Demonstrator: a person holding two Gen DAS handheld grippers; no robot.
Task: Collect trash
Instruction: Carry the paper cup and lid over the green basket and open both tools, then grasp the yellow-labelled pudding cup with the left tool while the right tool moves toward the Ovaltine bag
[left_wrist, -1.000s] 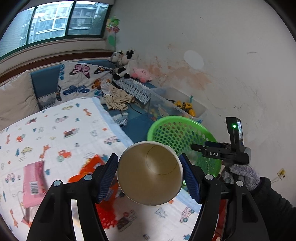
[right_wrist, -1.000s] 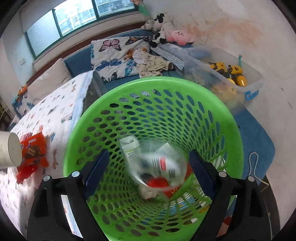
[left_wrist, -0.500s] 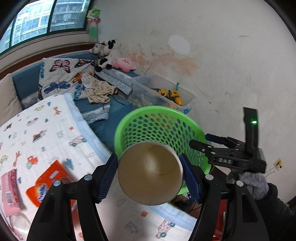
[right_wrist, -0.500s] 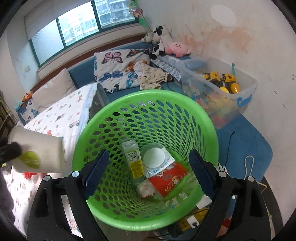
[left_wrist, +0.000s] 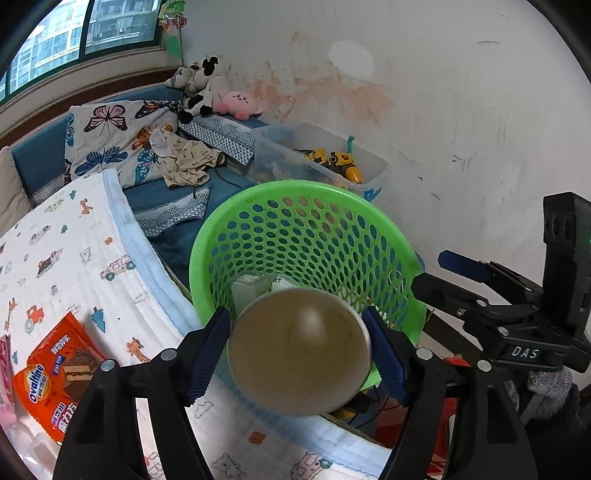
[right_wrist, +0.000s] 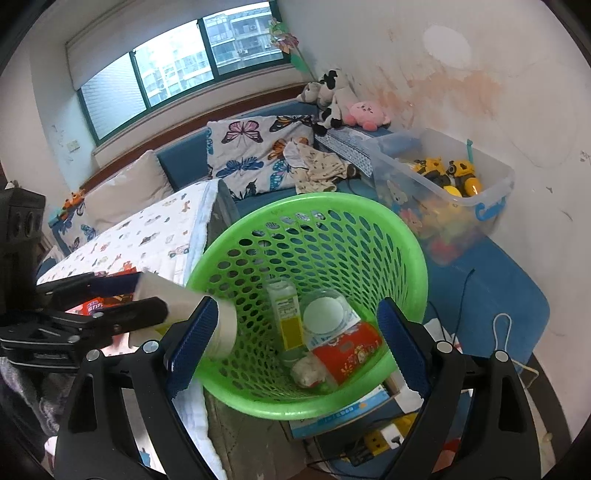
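Patterned bedding (left_wrist: 74, 258) fills the left of our left wrist view, with an Ovaltine wrapper (left_wrist: 55, 369) lying on it at lower left. At centre our left gripper (left_wrist: 299, 347) has its pads closed against the sides of a paper cup (left_wrist: 299, 350), held over the near rim of the green basket (left_wrist: 391, 236). We judge the cup light and easily crushed, so a gentle hold across its wall suits it. At right, our right gripper (right_wrist: 295, 350) stands wide open and empty above the basket, where a carton and other wrappers already lie.
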